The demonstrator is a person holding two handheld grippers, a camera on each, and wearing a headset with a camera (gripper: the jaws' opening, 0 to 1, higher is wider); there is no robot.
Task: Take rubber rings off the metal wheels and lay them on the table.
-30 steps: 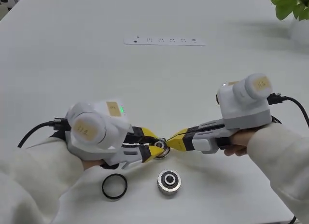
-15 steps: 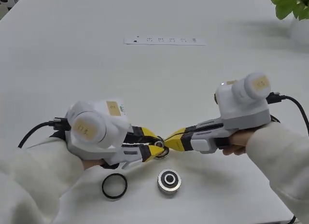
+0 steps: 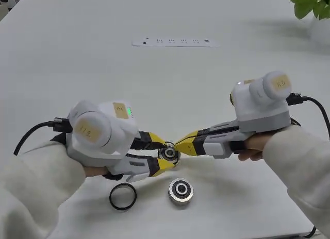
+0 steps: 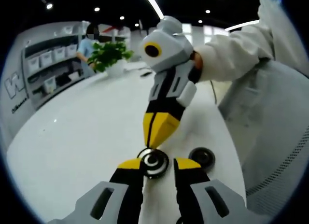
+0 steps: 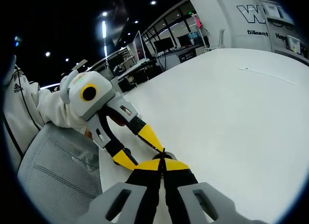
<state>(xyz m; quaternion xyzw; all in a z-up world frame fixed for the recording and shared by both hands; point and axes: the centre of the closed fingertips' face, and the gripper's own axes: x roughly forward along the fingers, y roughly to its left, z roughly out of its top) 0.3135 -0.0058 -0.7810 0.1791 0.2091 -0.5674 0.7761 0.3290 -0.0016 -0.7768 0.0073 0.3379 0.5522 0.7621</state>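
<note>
Head view: the left gripper point(image 3: 165, 155) grips a metal wheel point(image 3: 169, 153) between its yellow fingers, over the near part of the white bench point(image 3: 154, 95). The right gripper point(image 3: 179, 145) comes in from the other side, its fingers pressed together to a point that touches the wheel's rim. Nearer the person lie a second wheel point(image 3: 181, 191), flat on the bench, and a loose rubber ring point(image 3: 122, 196) beside it, not touching it. A power strip point(image 3: 175, 43) lies far back, and a plant point(image 3: 312, 3) stands at the far right corner.

Left gripper view: the fingers clamp the metal wheel point(image 4: 153, 162) from both sides, and a dark band runs round its rim. The right gripper point(image 4: 153, 145) reaches down to that rim, closed. The second wheel point(image 4: 202, 157) lies just beyond.

Right gripper view: the right gripper point(image 5: 164, 162) has its fingers shut tight, tips at the wheel. Whether they pinch the rubber I cannot tell. The left gripper point(image 5: 139, 148) faces it, held from a white sleeve point(image 5: 29, 108).
</note>
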